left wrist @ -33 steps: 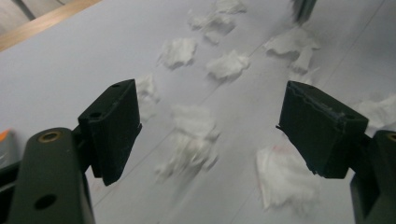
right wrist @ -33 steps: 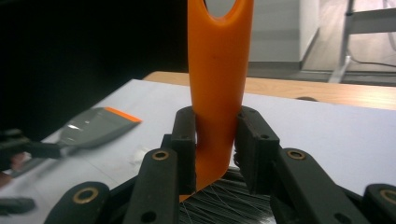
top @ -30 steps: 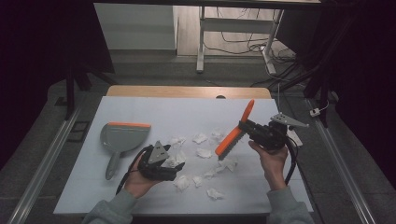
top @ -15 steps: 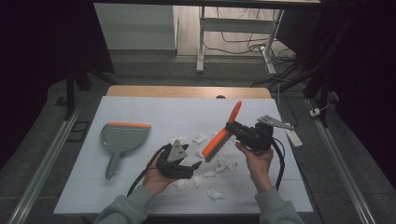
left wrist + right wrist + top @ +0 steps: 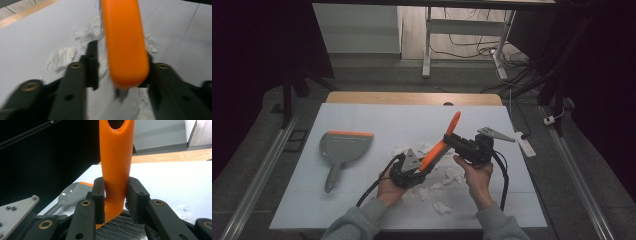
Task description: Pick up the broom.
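Orange plastic brush handle [image 5: 115,167] sits clamped between the right gripper [image 5: 115,200] fingers. Left gripper [image 5: 120,67] fingers have just been closing around its blurred end; contact unclear. White paper scraps [image 5: 447,177] litter the worktop [image 5: 362,115].

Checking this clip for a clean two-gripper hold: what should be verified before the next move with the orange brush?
1. Right gripper shut on the brush handle: ok, both pads press on it.
2. Left gripper grip on the brush's far orange end: cannot tell. Its jaws have just been closing with that end between them, but a gap shows beside one pad and the picture is blurred.
3. Dustpan flat on the table, apart from both grippers: ok.
4. Paper scraps gathered: not ok, they lie scattered under and around the grippers.
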Available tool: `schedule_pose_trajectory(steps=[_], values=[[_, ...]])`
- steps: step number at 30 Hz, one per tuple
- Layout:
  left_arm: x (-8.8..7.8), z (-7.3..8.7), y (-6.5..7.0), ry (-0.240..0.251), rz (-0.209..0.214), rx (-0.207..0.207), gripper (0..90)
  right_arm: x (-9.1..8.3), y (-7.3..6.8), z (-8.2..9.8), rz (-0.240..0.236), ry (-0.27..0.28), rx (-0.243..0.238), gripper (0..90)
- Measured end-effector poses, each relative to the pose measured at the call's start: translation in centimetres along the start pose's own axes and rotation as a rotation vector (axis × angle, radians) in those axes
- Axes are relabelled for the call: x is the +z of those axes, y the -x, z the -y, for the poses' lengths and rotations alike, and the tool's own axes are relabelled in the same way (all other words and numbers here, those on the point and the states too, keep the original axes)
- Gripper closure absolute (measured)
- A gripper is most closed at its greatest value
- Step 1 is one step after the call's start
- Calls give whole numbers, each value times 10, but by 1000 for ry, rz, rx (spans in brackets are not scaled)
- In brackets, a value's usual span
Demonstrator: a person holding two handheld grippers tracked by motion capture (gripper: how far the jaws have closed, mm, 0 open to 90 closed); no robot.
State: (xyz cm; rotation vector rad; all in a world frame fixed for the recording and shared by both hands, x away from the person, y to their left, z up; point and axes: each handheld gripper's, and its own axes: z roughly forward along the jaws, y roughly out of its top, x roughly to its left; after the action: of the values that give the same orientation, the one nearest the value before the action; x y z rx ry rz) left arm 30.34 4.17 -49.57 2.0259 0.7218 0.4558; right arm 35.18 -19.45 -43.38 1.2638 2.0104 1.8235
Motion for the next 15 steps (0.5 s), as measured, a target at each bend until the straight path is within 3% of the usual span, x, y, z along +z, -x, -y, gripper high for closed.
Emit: schedule_pose_trajectory(steps=[5,11,15], values=[[-1,1,-8,-24,0,-18,761,2,1,2,-4,-13,6,701],[-8,-2,-14,-36,32,-22,768,2,1,1,-3,-22,-17,691],[-18,-8,-21,-61,55,-4,770,-1,0,-2,2,-15,-51,597]])
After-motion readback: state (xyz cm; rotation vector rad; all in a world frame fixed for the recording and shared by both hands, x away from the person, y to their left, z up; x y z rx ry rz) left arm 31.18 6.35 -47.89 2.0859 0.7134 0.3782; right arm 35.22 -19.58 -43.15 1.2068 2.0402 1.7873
